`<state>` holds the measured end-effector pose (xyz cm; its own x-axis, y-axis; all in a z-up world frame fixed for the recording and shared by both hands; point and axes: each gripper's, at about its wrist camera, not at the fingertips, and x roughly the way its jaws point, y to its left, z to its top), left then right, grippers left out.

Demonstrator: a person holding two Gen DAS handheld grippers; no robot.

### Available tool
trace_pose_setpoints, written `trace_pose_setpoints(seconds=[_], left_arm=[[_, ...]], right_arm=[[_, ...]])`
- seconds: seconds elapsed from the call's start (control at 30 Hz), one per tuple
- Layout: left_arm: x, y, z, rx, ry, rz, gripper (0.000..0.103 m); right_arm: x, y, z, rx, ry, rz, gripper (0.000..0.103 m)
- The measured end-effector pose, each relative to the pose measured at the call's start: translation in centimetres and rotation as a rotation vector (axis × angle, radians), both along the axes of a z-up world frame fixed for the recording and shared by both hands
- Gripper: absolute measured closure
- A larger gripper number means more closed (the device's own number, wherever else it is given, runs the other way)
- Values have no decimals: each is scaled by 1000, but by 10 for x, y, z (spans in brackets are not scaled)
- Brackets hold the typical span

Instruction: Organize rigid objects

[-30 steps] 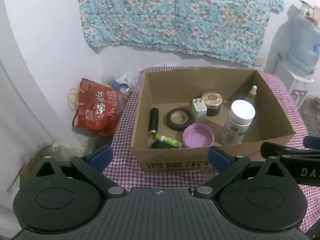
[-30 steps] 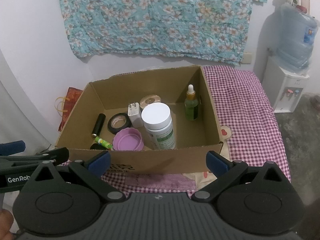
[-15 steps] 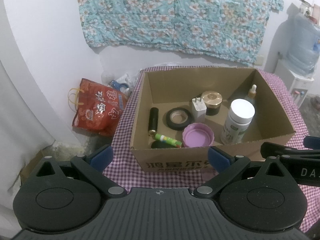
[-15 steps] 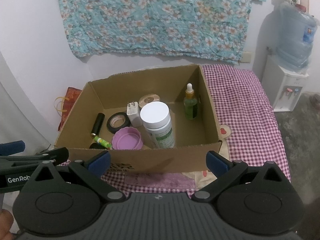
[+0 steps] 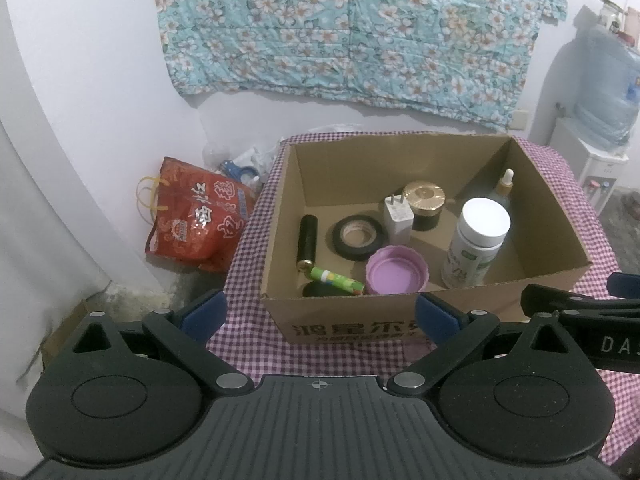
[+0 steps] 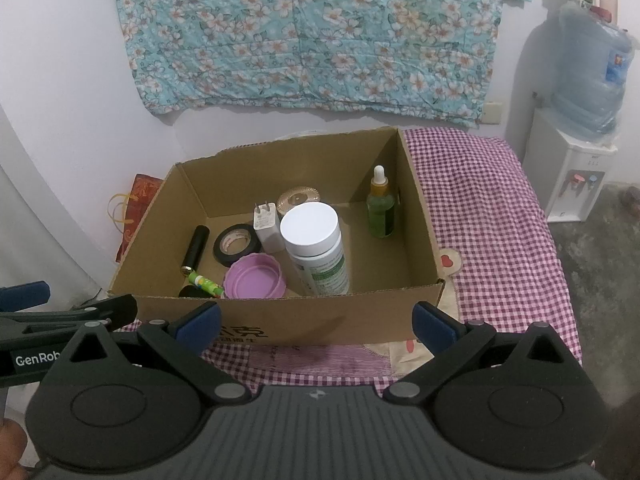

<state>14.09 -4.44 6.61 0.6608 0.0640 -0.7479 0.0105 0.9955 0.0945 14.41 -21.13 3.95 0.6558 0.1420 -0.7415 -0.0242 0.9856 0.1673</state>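
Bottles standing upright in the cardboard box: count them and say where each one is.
2. The white-capped bottle stands near the box's middle, right of the purple lid. The green dropper bottle stands at the far right corner. Nothing more seems hidden, though the near wall covers some floor.

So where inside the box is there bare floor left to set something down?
Bare cardboard lies between the white-capped bottle and the box's right wall, in front of the dropper bottle. The left half is crowded: tape roll, charger, purple lid.

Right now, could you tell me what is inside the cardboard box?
Inside the cardboard box: white-capped bottle, dropper bottle, purple lid, black tape roll, charger plug, gold-lidded jar, black tube, green stick. A dark item under the stick is mostly covered.
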Motion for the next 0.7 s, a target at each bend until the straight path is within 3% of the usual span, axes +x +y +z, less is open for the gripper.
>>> trace_pose_setpoints(seconds=[0.7], left_arm=[[0, -1, 0, 3, -1, -1, 3]], right_arm=[[0, -1, 0, 1, 1, 0, 0]])
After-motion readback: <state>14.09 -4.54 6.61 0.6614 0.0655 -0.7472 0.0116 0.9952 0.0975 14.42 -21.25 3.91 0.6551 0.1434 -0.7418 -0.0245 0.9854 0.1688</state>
